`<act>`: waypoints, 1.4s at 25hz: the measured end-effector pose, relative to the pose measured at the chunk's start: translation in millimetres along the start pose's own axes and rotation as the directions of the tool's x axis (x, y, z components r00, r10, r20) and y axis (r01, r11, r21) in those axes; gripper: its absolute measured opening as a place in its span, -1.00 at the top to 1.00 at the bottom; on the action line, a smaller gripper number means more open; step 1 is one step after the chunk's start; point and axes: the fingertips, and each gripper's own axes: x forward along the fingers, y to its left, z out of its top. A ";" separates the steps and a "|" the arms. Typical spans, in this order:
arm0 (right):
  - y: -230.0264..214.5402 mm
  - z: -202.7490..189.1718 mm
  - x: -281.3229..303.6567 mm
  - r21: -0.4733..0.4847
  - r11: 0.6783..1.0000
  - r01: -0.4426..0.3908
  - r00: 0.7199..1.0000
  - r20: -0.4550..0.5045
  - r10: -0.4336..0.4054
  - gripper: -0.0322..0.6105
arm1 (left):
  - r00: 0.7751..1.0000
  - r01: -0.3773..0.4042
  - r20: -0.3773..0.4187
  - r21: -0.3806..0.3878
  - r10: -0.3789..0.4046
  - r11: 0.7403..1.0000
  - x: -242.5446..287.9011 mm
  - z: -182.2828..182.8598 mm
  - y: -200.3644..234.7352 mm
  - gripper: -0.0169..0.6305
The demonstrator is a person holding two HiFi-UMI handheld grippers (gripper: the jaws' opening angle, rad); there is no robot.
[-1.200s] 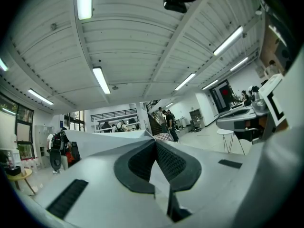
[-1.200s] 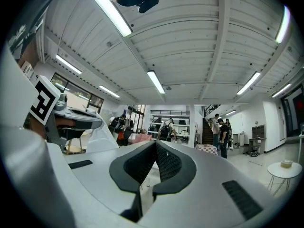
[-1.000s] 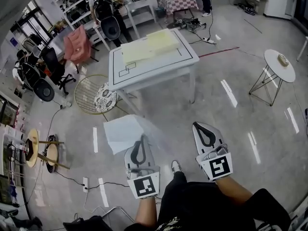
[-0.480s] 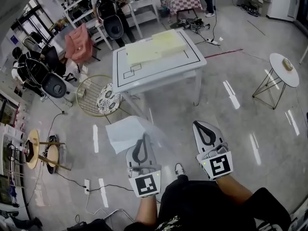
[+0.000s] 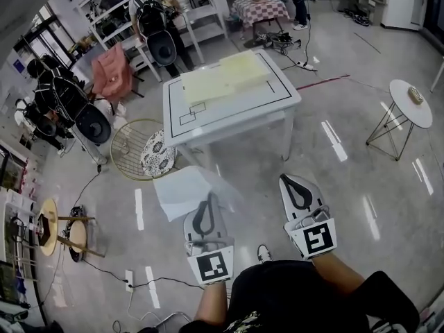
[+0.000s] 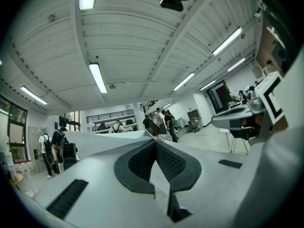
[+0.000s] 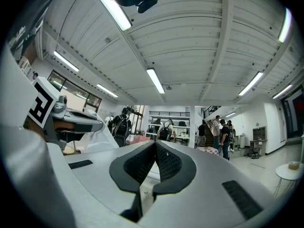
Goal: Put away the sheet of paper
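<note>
Left gripper [image 5: 206, 201]: fingers clamped hard on the sheet of paper [image 5: 182, 191], gripping its near right edge. In the left gripper view I see a pale sliver of it running down between the pads. Right gripper [image 5: 292, 181]: fingers closed on each other, nothing between them.

Reference is the white surface [image 5: 243, 106]. Both grippers sit on its near side over open floor, well apart from its near edge and pointing level toward it. The sheet fans out from the left fingers forward and left, toward the surface's near-left corner. It's unsupported and curling, so I can't call its long axis.

The pale yellow pads [image 5: 223, 75] take up the far half of the surface. The near half, with the black outlines, is bare.

My read: this is the carry phase and placement isn't started. Only the left hand has the sheet; the right is level with it and free to steady it. If the surface is the drop spot, the free edge gets there before the fingers do. The risk is a thin sheet held by one edge, which could fold under on landing.
</note>
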 end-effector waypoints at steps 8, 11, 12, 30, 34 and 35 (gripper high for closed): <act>6.3 -8.1 20.6 0.011 1.000 -0.001 1.000 -0.004 0.001 0.90 | 1.000 0.001 0.006 0.003 -0.001 1.000 14.0 -9.7 14.4 0.94; 7.1 -7.0 30.9 0.010 1.000 0.000 1.000 0.002 0.000 0.90 | 1.000 0.000 0.006 0.006 0.000 1.000 19.8 -11.7 20.9 0.94; 7.4 -5.9 34.4 0.010 1.000 0.001 1.000 0.006 -0.001 0.90 | 1.000 -0.001 0.007 0.007 0.001 1.000 21.7 -12.1 23.4 0.94; 24.3 -8.1 62.4 -0.016 0.999 0.032 0.999 -0.001 -0.032 0.90 | 0.999 0.027 0.020 -0.009 -0.027 1.000 40.9 -28.1 54.7 0.94; 29.3 -8.2 59.4 -0.030 0.999 0.031 0.999 -0.013 -0.031 0.90 | 0.999 0.027 0.018 -0.021 -0.026 0.999 37.3 -33.3 57.0 0.94; 29.8 -8.1 58.8 -0.032 0.999 0.033 0.999 -0.016 -0.033 0.90 | 0.999 0.031 0.013 -0.021 -0.030 0.999 37.7 -35.5 56.8 0.94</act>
